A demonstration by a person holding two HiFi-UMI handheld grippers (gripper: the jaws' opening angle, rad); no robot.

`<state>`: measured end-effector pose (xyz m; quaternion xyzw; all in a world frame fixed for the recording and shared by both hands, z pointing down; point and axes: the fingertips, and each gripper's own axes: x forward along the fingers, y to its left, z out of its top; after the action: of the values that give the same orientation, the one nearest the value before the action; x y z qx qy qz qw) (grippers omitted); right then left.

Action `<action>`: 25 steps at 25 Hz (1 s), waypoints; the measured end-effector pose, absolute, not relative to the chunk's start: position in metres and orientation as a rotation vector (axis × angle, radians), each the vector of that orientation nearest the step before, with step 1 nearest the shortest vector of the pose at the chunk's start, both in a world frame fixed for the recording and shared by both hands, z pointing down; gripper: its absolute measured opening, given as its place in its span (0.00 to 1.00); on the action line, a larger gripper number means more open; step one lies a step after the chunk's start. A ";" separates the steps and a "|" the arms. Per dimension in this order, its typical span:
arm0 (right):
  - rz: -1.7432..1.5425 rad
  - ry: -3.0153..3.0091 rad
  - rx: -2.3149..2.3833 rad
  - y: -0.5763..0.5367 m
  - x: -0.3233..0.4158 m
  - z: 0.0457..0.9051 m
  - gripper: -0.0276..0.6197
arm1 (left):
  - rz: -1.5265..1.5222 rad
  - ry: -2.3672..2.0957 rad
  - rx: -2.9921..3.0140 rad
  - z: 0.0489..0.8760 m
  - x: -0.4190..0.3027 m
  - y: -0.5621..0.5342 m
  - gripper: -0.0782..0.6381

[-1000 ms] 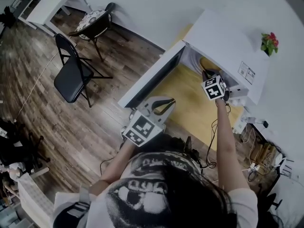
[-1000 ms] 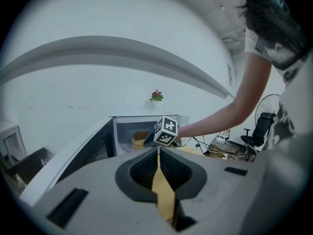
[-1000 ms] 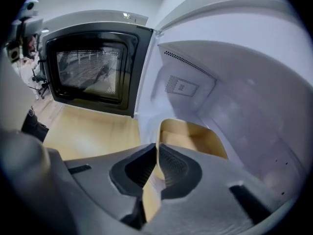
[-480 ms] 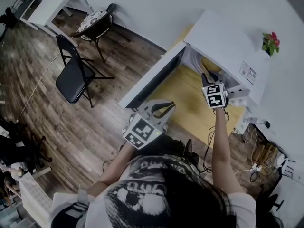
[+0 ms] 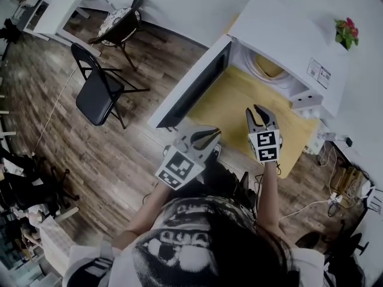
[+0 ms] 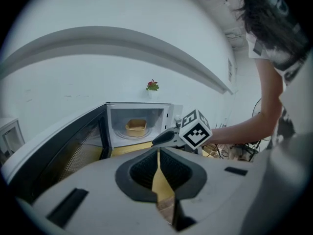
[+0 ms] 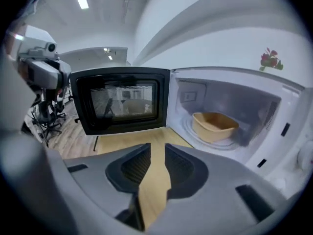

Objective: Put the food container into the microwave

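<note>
The tan food container sits on the turntable inside the white microwave, whose door stands wide open to the left. The left gripper view shows the container deep in the cavity, and the right gripper view shows it just ahead. My right gripper hangs over the yellow table in front of the opening, open and holding nothing. My left gripper is nearer me at the table's front edge, its jaws shut and empty.
A small pot of red flowers stands on top of the microwave. A black folding chair, a round cushioned chair and a white table stand on the wooden floor to the left. Cables lie on the floor at right.
My right gripper has drawn back out of the microwave cavity toward me, leaving the container inside. The left gripper has hardly moved.
</note>
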<state>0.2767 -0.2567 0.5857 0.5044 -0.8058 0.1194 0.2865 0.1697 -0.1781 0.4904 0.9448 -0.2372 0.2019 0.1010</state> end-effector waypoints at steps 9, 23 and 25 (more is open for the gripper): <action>0.351 -2.208 1.253 -0.195 0.238 0.599 0.18 | 0.667 -0.691 2.769 0.503 0.162 -0.154 0.13; 0.383 -2.212 1.343 -0.136 0.207 0.583 0.17 | 0.689 -0.663 2.823 0.489 0.119 -0.104 0.13; 0.382 -2.225 1.346 -0.128 0.196 0.577 0.17 | 0.680 -0.681 2.826 0.486 0.106 -0.097 0.13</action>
<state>0.1956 -0.1276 0.5771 0.4954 -0.8189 0.1404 0.2536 0.1056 -0.0967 0.4865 0.9437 -0.2273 0.2271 0.0783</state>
